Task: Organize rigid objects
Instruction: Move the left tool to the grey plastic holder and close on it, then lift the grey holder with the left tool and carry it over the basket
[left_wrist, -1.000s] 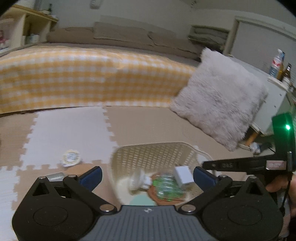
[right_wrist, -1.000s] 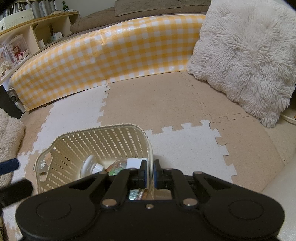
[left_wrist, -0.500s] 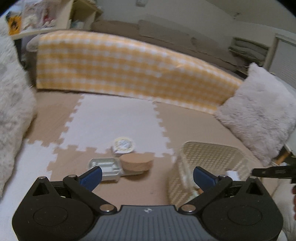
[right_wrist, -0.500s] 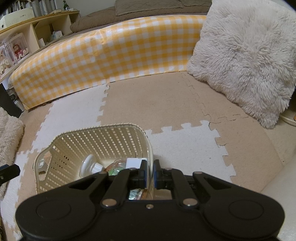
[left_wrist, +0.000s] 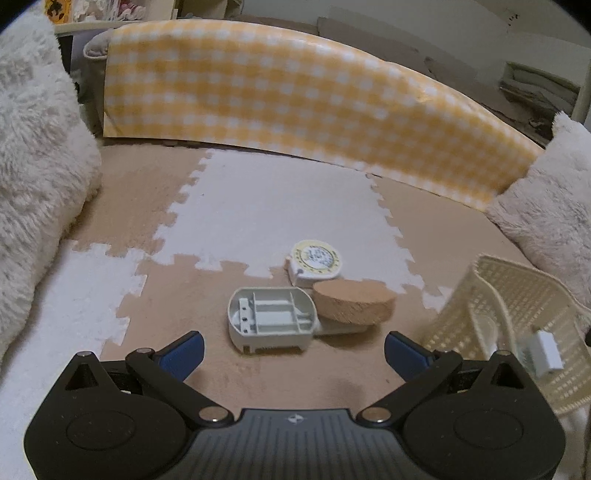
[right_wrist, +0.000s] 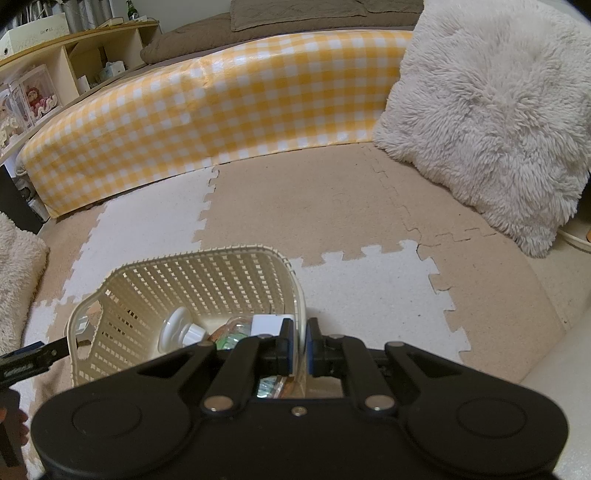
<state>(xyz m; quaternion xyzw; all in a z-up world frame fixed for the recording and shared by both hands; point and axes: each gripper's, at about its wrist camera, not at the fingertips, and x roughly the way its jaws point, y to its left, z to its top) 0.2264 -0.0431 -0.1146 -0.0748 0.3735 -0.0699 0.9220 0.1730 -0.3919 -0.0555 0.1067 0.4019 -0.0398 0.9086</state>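
My left gripper (left_wrist: 293, 349) is open and empty, low over the foam mat. Just ahead of it lie a grey plastic tray (left_wrist: 271, 319), a round cork disc (left_wrist: 352, 306) leaning on the tray's right end, and a round yellow-and-white tape measure (left_wrist: 314, 262) behind them. The cream lattice basket (left_wrist: 517, 306) stands to the right. My right gripper (right_wrist: 300, 345) is shut on the basket's near rim (right_wrist: 299, 295). The basket holds a white bulb-like part (right_wrist: 177, 328), a white block (right_wrist: 267, 325) and a clear green item (right_wrist: 232, 334).
A yellow checked cover (left_wrist: 295, 96) hangs over the bed edge behind. Fluffy white cushions lie at the left (left_wrist: 33, 147) and at the right (right_wrist: 491, 118). A wooden shelf (right_wrist: 55, 74) stands at the far left. The floor is tan and white puzzle mat (right_wrist: 369, 206).
My left gripper has swung left, away from over the basket, and now faces the grey tray, cork disc and tape measure. My right gripper has stayed shut on the basket rim.
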